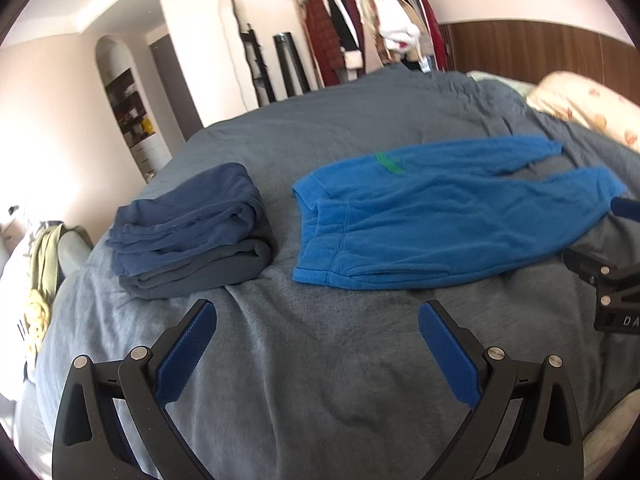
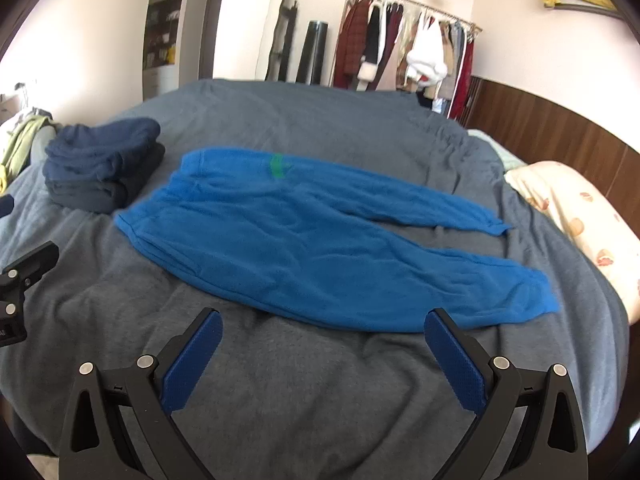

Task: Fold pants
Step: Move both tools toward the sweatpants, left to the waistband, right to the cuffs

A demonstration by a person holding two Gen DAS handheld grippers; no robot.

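Bright blue pants (image 1: 420, 216) (image 2: 304, 236) lie spread flat on the grey bedspread, waistband to the left, both legs stretched to the right, a small green tag near the waist. My left gripper (image 1: 318, 312) hovers open over bare bedspread just in front of the waistband, nothing between its fingers. My right gripper (image 2: 322, 320) is open too, close to the near edge of the front leg. The right gripper's body shows at the right edge of the left wrist view, and the left gripper's body at the left edge of the right wrist view.
A stack of folded dark blue clothes (image 1: 192, 236) (image 2: 104, 164) sits left of the pants. A patterned pillow (image 2: 580, 220) lies at the bed's right end. A clothes rack (image 2: 408, 40) stands against the far wall. Loose garments (image 1: 40, 272) hang off the left side.
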